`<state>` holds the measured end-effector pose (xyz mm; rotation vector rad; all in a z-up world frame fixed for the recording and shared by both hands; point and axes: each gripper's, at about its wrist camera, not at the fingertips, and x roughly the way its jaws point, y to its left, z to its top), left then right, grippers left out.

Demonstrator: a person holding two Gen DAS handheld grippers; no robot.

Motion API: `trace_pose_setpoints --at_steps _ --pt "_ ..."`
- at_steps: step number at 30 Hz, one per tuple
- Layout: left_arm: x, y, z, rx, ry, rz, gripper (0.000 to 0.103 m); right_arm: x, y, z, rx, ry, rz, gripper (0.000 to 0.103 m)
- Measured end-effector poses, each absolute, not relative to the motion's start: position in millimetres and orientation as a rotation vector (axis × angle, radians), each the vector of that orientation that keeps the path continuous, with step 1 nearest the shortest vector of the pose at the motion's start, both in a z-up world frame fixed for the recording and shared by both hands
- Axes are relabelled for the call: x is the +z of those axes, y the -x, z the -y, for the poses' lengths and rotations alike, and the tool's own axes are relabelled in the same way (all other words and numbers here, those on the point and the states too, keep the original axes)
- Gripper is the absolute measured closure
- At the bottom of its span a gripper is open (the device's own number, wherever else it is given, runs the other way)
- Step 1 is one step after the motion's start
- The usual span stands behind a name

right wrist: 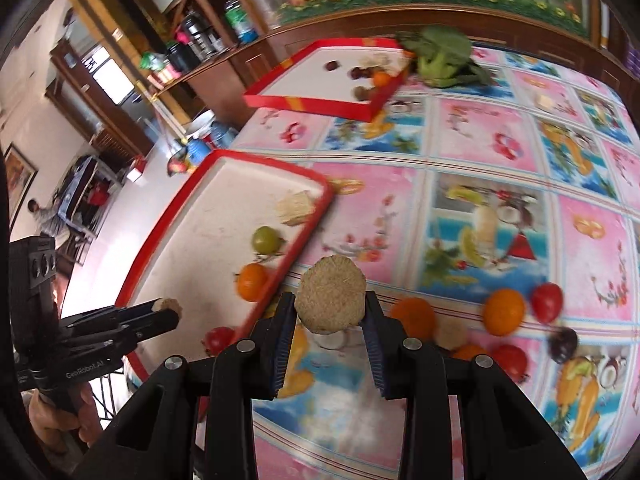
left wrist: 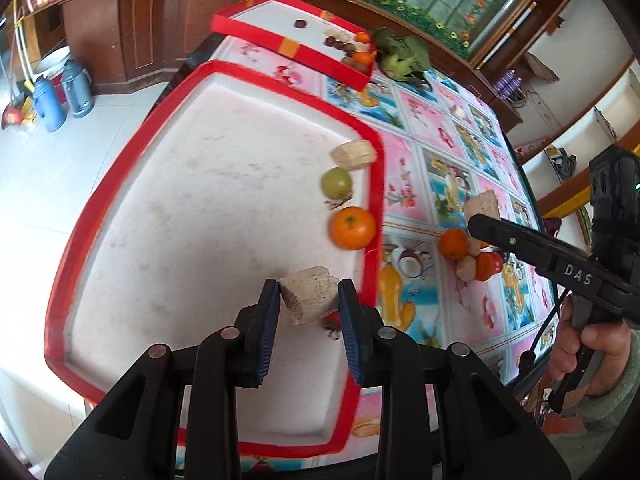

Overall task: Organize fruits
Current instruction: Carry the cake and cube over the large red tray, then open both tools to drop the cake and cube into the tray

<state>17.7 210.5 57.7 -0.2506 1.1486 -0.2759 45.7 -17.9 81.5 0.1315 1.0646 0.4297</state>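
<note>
My left gripper (left wrist: 309, 292) is shut on a pale sugarcane chunk (left wrist: 310, 298) above the near red-rimmed white tray (left wrist: 374, 184). That tray holds another cane chunk (left wrist: 354, 155), a green fruit (left wrist: 337, 182) and an orange (left wrist: 353, 227). My right gripper (right wrist: 330, 312) is shut on a round cane piece (right wrist: 331, 299) above the tablecloth, just right of the tray (right wrist: 308, 224). The right gripper also shows in the left wrist view (left wrist: 480, 220). A loose pile of oranges (right wrist: 503, 311), tomatoes (right wrist: 546, 302) and a dark plum (right wrist: 563, 344) lies on the cloth.
A second red tray (left wrist: 292, 46) at the far end holds small dark fruits and oranges. A green leafy vegetable (right wrist: 440, 56) lies beside it. The table has a colourful fruit-print cloth (right wrist: 480, 140). Blue flasks (left wrist: 48, 102) stand on the floor at left.
</note>
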Motion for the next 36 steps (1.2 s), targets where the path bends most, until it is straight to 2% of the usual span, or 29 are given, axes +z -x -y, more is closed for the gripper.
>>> trace_pose_setpoints --at_steps 16,36 --pt "28.7 14.7 -220.6 -0.32 0.273 -1.232 0.076 61.3 -66.5 -118.9 0.736 -0.037 -1.202 0.069" --pt "20.3 19.7 -204.7 -0.387 0.236 -1.263 0.076 17.4 -56.9 -125.3 0.648 0.052 -1.299 0.069"
